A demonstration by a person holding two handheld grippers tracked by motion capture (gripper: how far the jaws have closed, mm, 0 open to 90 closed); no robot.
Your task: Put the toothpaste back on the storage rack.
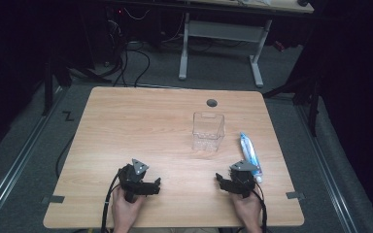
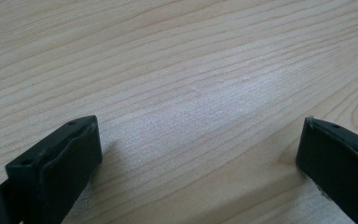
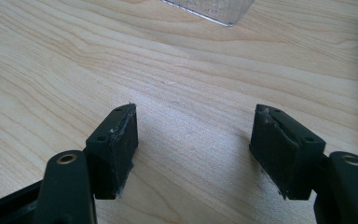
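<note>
the left gripper [image 1: 156, 185] rests near the front edge of the table [image 1: 141, 121], well to the left of the box [image 1: 208, 131] and nearer the person; its jaws stand wide apart with bare wood between them, holding nothing. the box, a clear open-topped container, stands upright right of the table's centre, and in the right gripper view its near corner [image 3: 214, 10] lies ahead of the jaws. the right gripper [image 1: 222, 180] sits in front of the box, a little to its right; its jaws are also spread wide and empty. the tube [image 1: 250, 156], white and blue, lies flat just right of the box, apart from it, with its near end close beside the right gripper. the step in hand is judged to be a pick of the tube for placing in the box. procedure: turn the right gripper toward the tube, set the jaws across its width near mid-length, lower until the pads straddle it, then close gently, since a soft tube may deform. keep the left gripper free to steady the light box. count: two grippers, one box, one tube, one table.
</note>
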